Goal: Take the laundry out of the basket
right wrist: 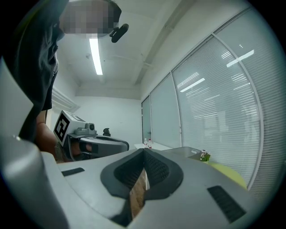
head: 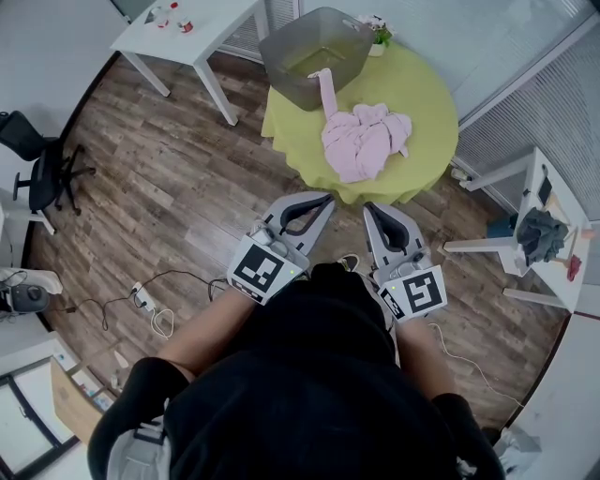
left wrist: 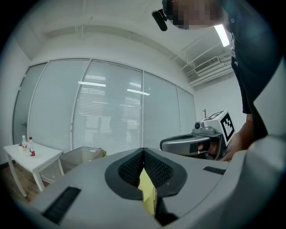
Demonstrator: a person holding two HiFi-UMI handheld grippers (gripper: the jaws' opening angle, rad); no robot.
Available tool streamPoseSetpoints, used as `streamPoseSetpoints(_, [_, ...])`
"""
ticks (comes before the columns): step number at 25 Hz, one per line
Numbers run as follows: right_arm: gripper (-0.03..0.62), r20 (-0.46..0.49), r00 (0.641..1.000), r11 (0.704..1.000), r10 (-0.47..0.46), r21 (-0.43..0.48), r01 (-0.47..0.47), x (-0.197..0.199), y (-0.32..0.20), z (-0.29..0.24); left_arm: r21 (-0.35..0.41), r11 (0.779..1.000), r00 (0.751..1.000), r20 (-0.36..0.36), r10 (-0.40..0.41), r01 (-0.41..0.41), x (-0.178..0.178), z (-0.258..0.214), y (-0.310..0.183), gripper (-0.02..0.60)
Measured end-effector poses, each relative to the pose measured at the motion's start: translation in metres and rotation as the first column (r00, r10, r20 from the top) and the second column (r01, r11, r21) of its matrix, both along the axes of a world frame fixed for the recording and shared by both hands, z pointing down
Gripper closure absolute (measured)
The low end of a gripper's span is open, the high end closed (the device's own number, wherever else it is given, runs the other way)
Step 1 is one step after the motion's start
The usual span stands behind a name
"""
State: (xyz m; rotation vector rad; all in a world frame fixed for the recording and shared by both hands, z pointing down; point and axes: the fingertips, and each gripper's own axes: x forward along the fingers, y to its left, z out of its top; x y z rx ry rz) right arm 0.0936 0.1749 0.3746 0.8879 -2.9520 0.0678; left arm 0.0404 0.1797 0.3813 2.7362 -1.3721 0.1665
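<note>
A pink garment (head: 361,141) lies spread on the round table with the yellow-green cloth (head: 427,103). One of its sleeves (head: 326,89) trails over the rim into the grey basket (head: 281,52) at the table's far side. My left gripper (head: 329,198) and right gripper (head: 370,207) are held side by side close to my body, short of the table's near edge and pointing towards it. Both are shut with nothing in them. In the left gripper view the closed jaws (left wrist: 143,150) hide most of the table, and the basket (left wrist: 82,156) shows at left. The right gripper view shows its shut jaws (right wrist: 144,151) too.
A white table (head: 211,28) with small bottles stands at far left, beside the basket. An office chair (head: 42,169) is at left. A power strip and cables (head: 141,300) lie on the wooden floor. A white rack with dark clothing (head: 539,234) stands at right. A small plant (head: 380,36) sits by the basket.
</note>
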Motion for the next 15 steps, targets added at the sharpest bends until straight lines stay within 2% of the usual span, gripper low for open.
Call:
streamPoseSetpoints(5, [0.571,-0.002,1.0,1.0,0.002,0.0,-0.002,0.0015,0.0011,0.0005,-0.001,1.0,1.0,0.021,-0.004,0.004,-0.0007,0.0012,0.0009,0.572])
streamPoseSetpoints(15, [0.571,-0.018,1.0,1.0,0.005,0.004,-0.005,0.0022,0.0019,0.0016,-0.003,1.0,1.0,0.003,0.0,0.0,-0.0004,0.0038,0.0032,0.572])
